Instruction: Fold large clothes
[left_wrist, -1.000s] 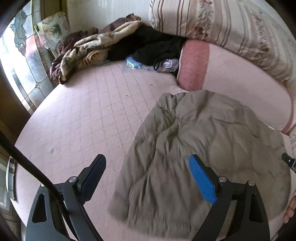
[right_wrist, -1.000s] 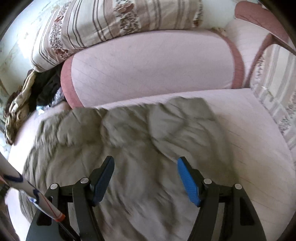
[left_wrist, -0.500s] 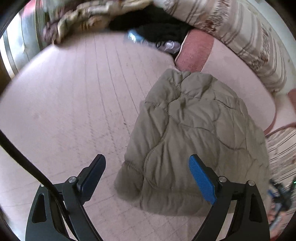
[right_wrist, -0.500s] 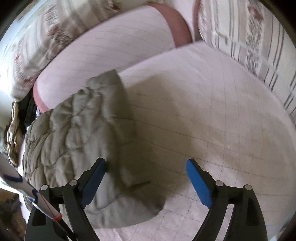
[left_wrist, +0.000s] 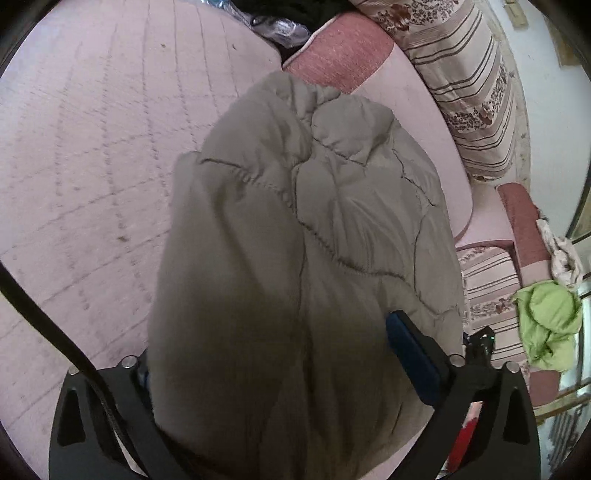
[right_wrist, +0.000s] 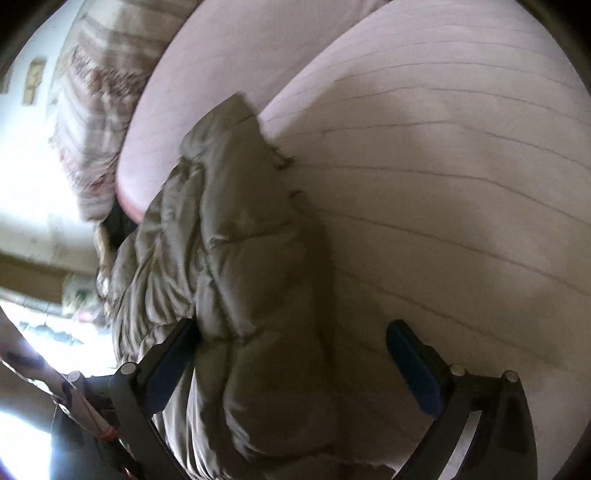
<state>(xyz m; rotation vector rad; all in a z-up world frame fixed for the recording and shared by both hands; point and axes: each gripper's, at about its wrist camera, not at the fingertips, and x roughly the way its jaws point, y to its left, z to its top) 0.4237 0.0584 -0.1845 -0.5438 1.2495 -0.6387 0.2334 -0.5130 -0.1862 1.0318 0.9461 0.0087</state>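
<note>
A quilted olive-grey jacket (left_wrist: 314, 221) lies folded on the pink mattress (left_wrist: 92, 147). My left gripper (left_wrist: 269, 332) points down at its near end with the jaws opening. The padded cloth bulges up between them and hides the left finger, while the blue pad of the right finger (left_wrist: 410, 350) shows at the cloth's edge. In the right wrist view the jacket (right_wrist: 240, 258) runs away from me. My right gripper (right_wrist: 291, 326) straddles its right edge with the jaws opening: the left finger (right_wrist: 173, 354) is against the cloth and the right finger (right_wrist: 410, 362) is over bare mattress (right_wrist: 443, 184).
A pink bolster (left_wrist: 340, 51) and a striped floral pillow (left_wrist: 469, 92) lie behind the jacket. Dark clothes (left_wrist: 288, 7) are piled at the far edge. A green cloth (left_wrist: 546, 325) hangs off to the right. The mattress stretches wide to the left.
Both grippers have dropped and tilted down onto the jacket, so cloth now lies between each pair of jaws. The right gripper swung to the jacket's right edge and its jaws spread wider.
</note>
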